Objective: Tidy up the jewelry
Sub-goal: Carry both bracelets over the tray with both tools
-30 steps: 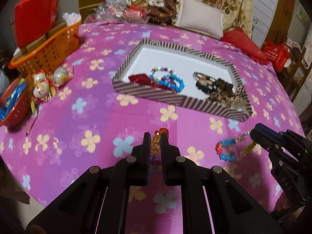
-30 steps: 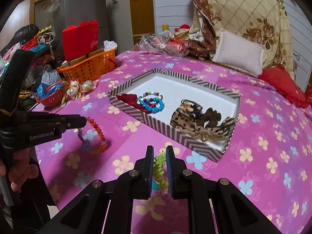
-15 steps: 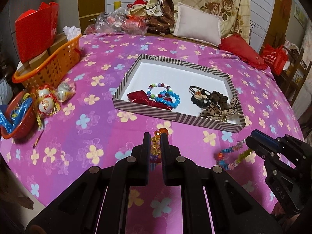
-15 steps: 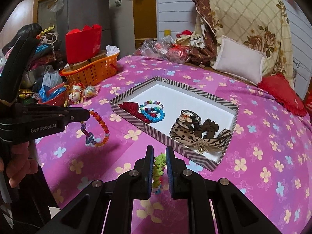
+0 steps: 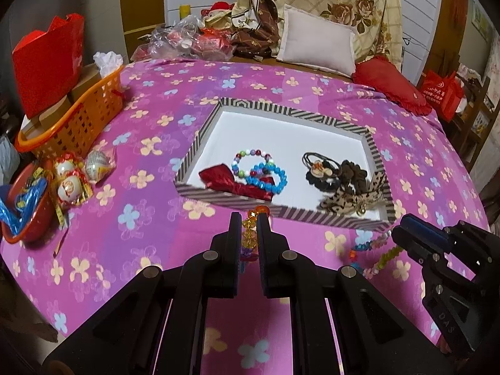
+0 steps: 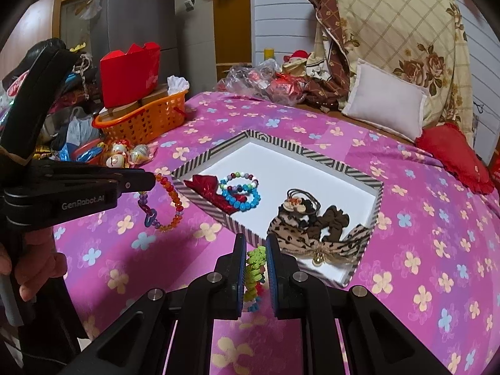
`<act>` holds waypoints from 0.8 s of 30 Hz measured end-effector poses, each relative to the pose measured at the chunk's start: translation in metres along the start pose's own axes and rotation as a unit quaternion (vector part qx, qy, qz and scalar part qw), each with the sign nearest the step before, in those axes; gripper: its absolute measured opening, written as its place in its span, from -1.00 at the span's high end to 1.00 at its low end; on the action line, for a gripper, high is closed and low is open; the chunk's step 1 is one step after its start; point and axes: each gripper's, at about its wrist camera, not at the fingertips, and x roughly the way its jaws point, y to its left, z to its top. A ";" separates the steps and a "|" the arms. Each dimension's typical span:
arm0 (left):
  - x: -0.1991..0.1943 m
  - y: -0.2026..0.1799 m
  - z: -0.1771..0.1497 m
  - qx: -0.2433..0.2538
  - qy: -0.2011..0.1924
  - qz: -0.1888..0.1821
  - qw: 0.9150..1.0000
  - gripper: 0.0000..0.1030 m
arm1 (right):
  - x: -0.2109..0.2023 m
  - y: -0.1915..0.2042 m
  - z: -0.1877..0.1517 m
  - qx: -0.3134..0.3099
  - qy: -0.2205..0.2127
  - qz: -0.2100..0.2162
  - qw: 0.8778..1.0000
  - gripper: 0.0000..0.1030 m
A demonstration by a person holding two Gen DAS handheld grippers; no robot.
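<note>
A striped tray [image 5: 282, 210] [image 6: 362, 262] lies on the pink flowered cloth and holds a red bow [image 5: 225, 178], bead bracelets [image 5: 264, 175] [image 6: 240, 190] and dark hair ties [image 5: 337, 175] [image 6: 309, 218]. My left gripper [image 5: 250, 218] [image 6: 153, 178] is shut on an orange and purple bead bracelet [image 5: 249, 234] [image 6: 165, 206], held above the cloth just in front of the tray. My right gripper [image 6: 256, 247] [image 5: 403, 228] is shut on a multicoloured bead bracelet [image 6: 254, 268] [image 5: 372, 254], held near the tray's front right corner.
An orange basket [image 5: 75, 118] with a red box [image 5: 47, 62] stands at the left edge. A red bowl [image 5: 25, 215] and wrapped round trinkets [image 5: 72, 181] lie beside it. A white pillow [image 5: 318, 43], a red cushion [image 5: 390, 84] and plastic bags [image 5: 187, 37] lie at the back.
Both grippers have risen and drawn back with their bracelets still held, so the tray looks farther and more from above.
</note>
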 end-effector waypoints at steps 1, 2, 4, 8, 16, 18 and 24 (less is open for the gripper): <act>0.001 -0.001 0.004 0.001 -0.001 0.001 1.000 0.84 | 0.001 0.000 0.002 -0.002 -0.001 -0.001 1.000 0.77; 0.002 -0.002 0.007 0.003 -0.002 0.001 1.000 0.84 | 0.002 -0.001 0.005 -0.003 -0.002 -0.001 1.000 0.77; 0.005 -0.004 0.014 0.005 -0.004 0.002 1.000 0.84 | 0.003 -0.003 0.011 -0.003 -0.004 -0.002 1.000 0.77; 0.010 -0.006 0.029 0.005 -0.009 0.005 1.000 0.84 | 0.006 -0.010 0.028 -0.003 -0.013 -0.004 1.000 0.77; 0.033 -0.012 0.067 -0.002 -0.007 0.006 1.000 0.84 | 0.023 -0.034 0.070 0.018 -0.026 -0.001 1.000 0.77; 0.042 -0.015 0.075 -0.002 -0.006 0.008 1.000 0.84 | 0.033 -0.039 0.077 0.025 -0.023 0.003 0.999 0.77; 0.081 -0.020 0.090 -0.011 0.013 0.011 1.000 0.84 | 0.076 -0.049 0.086 0.043 -0.001 0.013 0.999 0.77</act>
